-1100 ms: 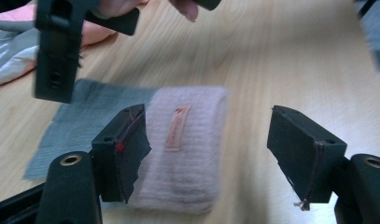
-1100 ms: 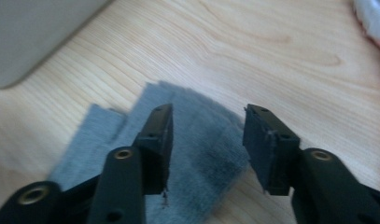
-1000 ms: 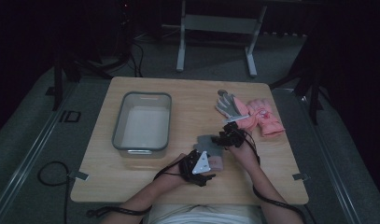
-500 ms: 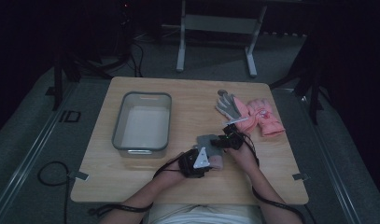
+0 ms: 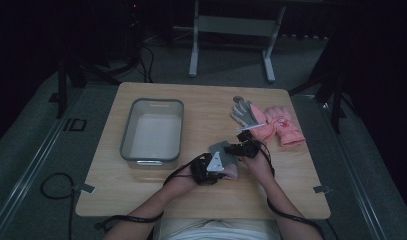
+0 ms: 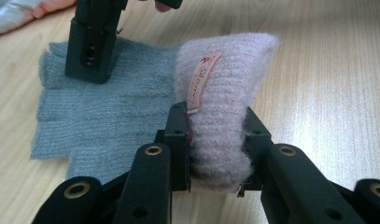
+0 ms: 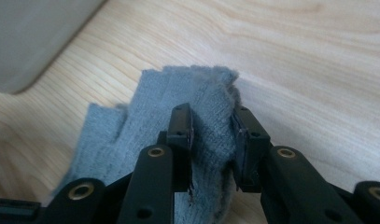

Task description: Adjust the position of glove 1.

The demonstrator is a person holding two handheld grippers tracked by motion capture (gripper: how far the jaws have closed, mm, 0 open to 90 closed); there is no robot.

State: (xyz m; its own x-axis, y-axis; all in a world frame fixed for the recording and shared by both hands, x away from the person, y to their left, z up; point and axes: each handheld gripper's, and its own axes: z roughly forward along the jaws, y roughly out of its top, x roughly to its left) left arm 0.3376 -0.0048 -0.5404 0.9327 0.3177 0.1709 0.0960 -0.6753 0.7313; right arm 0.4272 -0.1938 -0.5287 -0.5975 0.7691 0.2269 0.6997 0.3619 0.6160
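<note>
A grey knitted fingerless glove [image 5: 221, 149] with a pink cuff [image 6: 225, 79] lies on the wooden table near its front middle. My left gripper [image 6: 218, 126] has just been closing and is shut on the pink cuff, which bulges between its pads. Its grey hand part [image 6: 108, 107] spreads flat beyond. My right gripper [image 7: 212, 126] has also just been closing and pinches the grey finger end of the glove [image 7: 178, 93]. In the high view the left gripper [image 5: 226, 169] and the right gripper [image 5: 239, 148] hold opposite ends of the glove.
A grey plastic bin [image 5: 125, 141] stands at the left middle of the table [image 5: 191, 200]. A grey-and-white glove [image 5: 245, 114] and pink gloves [image 5: 282, 125] lie at the back right. The bin's corner [image 7: 29, 37] sits close beyond the right gripper.
Both grippers have closed on the knitted glove, the left on its pink cuff, the right on its grey end. The left hand has shifted slightly right toward the glove.
</note>
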